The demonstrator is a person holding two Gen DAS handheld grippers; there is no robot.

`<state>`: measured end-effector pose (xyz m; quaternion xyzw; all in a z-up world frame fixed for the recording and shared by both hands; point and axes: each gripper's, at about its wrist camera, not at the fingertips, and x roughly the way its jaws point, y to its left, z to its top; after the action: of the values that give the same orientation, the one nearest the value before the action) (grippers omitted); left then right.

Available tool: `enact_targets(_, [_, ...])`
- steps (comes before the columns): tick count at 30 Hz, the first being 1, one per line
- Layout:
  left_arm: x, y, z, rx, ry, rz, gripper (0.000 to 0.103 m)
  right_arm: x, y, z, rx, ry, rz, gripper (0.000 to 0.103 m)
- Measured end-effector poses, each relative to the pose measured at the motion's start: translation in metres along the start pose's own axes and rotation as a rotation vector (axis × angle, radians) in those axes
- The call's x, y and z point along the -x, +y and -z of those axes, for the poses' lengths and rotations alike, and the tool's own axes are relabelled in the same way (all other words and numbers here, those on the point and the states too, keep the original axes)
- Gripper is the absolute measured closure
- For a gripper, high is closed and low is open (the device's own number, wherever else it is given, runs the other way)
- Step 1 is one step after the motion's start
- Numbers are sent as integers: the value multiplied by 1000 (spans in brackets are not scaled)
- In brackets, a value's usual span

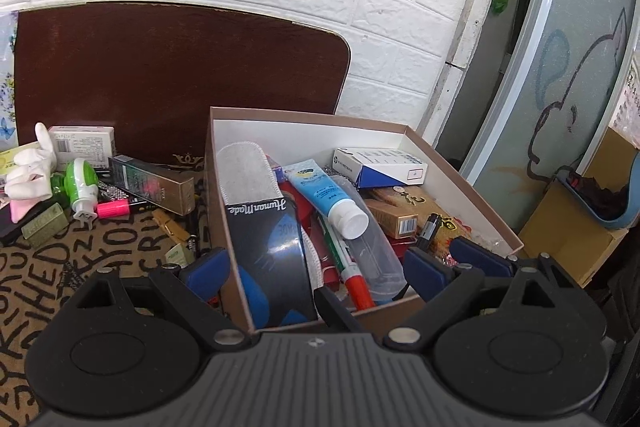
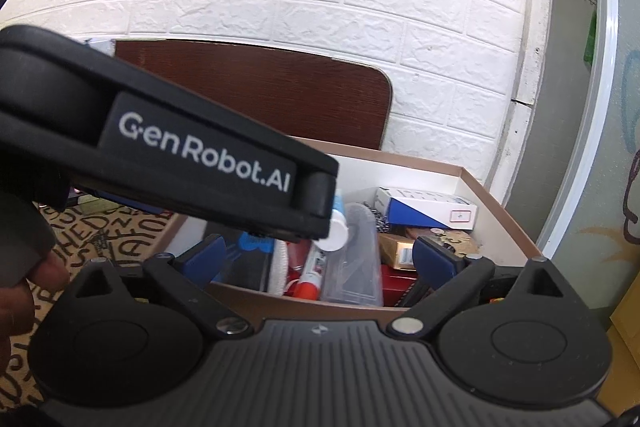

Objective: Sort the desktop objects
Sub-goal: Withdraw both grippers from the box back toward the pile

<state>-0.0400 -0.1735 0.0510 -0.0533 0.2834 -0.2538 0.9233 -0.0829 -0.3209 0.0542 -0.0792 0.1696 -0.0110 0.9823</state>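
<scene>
Box: one brown cardboard box, white inside, right in front of both tongs and full of small things.
Tubes: one blue tube with a white cap, lying on top in the middle of the box.
Pens: one red and white marker, close to the left tongs.
Small cartons in the box: one blue and white at the far side, one tan with a barcode beside it.
Other things in the box: one black packet, one grey cloth pad, one clear case.
Pile outside the box: left of the tongs, on a mat with letters; one pink marker, one green and white plug, one dark long box.
Left tongs: wide open, holding nothing, over the near edge of the box.
Right tongs: wide open, holding nothing, near the same edge.
Hard to see: the left tongs' black body covers the box's left part in the right view; things at the bottom are buried.
</scene>
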Motion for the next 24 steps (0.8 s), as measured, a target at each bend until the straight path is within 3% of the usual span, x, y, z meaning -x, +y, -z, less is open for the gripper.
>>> enact_targets(7, [37,34,22,68,-38,-29,7,8,39,-1,81,-24,-125,5])
enact_targets(14, [64,93,40,159,-73,-125,7,6,91,-1,187,-38,-273,5])
enact_targets(21, [62,155,50,262,-77,-204,7,-12,140,1,264,-16,-374,6])
enact_targets(24, [53,177,50,274,-87,-234,7,-31,155,1,277,1,-380,7])
